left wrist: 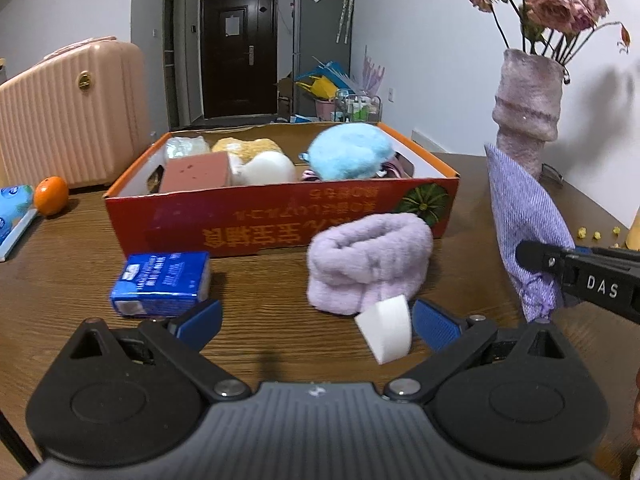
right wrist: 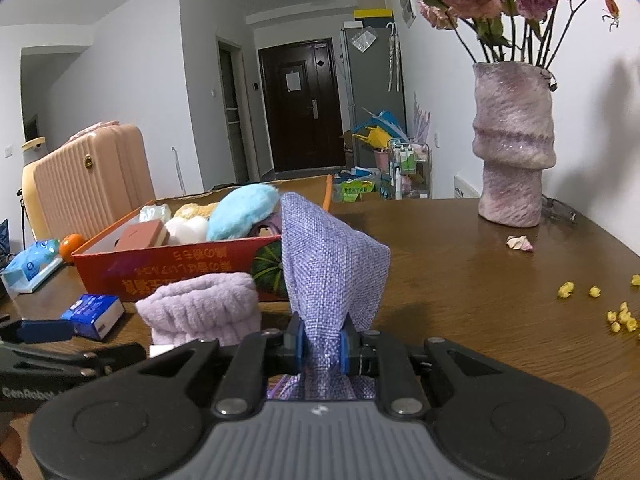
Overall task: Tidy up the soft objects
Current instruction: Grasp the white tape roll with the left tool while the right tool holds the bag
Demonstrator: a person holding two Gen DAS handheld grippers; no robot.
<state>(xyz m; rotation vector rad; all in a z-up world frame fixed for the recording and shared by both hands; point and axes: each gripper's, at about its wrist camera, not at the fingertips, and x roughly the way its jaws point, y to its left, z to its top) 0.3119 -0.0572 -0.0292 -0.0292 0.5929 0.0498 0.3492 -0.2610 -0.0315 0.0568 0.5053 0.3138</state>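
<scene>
Left wrist view: the left gripper (left wrist: 316, 326) stands wide open over the table (left wrist: 260, 292), holding nothing; a white sponge (left wrist: 386, 330) lies just inside its right finger; whether they touch cannot be told; the purple towel (left wrist: 368, 260) sits just beyond, close against the red box (left wrist: 280, 216); a blue tissue pack (left wrist: 162, 282) lies near the left finger; the box holds a blue plush (left wrist: 350, 152) and other soft items, partly hidden by its front wall; the purple cloth bag (left wrist: 524, 216) hangs at the right.

Right wrist view: the right gripper (right wrist: 322, 348) is closed on the bag's gathered neck; the bag stands above the pads, hiding part of the box; its lower end is cut off behind the gripper body; a vase (right wrist: 514, 144) stands well apart at the right.
</scene>
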